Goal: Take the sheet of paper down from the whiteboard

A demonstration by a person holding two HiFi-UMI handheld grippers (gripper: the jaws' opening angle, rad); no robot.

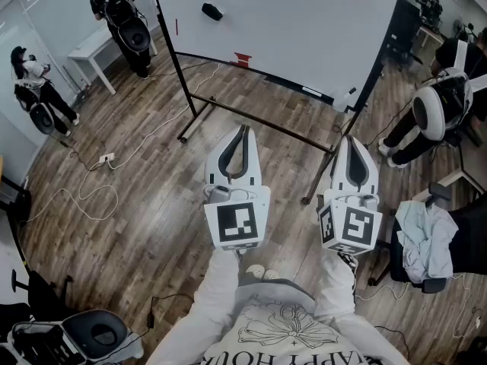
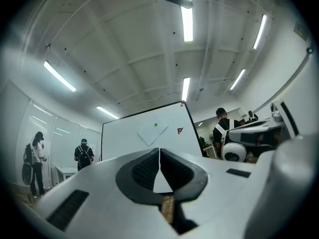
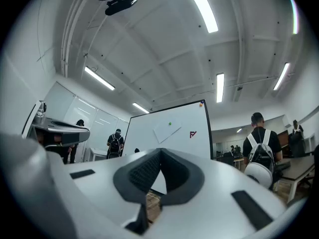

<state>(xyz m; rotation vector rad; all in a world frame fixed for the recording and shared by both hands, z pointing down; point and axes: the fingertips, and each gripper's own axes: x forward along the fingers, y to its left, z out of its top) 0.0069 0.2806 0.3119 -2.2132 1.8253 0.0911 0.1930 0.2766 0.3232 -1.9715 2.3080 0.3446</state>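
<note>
Clearly, a red logo — beside the sheet of paper.

place: open office or lab | cues: whiteboard, wood floor, strip lights, table

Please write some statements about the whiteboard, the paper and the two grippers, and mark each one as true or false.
1. The sheet of paper hangs on the whiteboard, pinned by a green magnet. True.
2. The left gripper holds the sheet. False: its jaws are shut on nothing, well short of the board.
3. The right gripper stands open. False: it is shut and empty.
4. A red mark is on the board beside the sheet. True.
</note>
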